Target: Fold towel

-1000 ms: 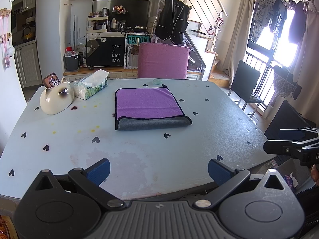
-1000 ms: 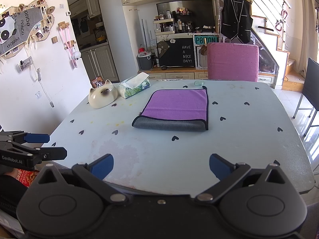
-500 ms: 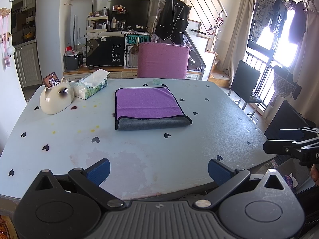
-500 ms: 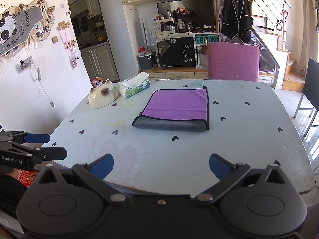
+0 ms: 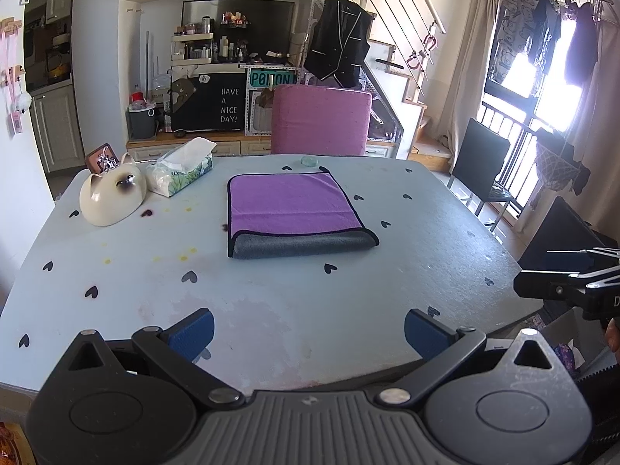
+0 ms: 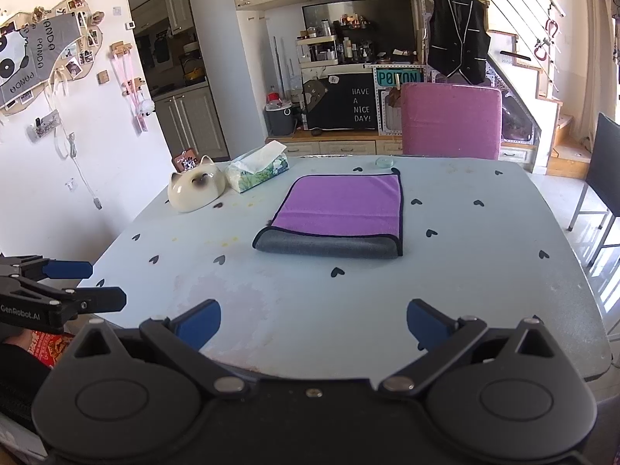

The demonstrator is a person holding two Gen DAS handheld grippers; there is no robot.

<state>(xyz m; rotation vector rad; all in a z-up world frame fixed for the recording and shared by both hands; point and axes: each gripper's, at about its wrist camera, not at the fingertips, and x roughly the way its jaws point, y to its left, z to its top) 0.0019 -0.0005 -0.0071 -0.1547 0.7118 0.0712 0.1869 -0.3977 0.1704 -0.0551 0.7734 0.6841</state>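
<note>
Both grippers hang back at the near edge of the table, apart from the towel. The left gripper has its blue fingers spread wide with nothing between them, and the right gripper is spread just as wide and equally empty.

The purple towel lies flat toward the far middle of the table, already doubled once: its grey underside shows as a rolled fold along the near edge, and the black-trimmed edges meet at the far side. It sits well apart from either pair of fingers, with bare tabletop between. A cat-shaped ceramic bowl and a tissue pack stand to the left of it, clear of the cloth.

Judging from this, one fold looks done and the hands are either between folds or finished. If another fold is wanted, the next move calls for reaching far across, pinching the corners of one side, and carrying them over to the opposite side without dragging the lower layer.
</note>
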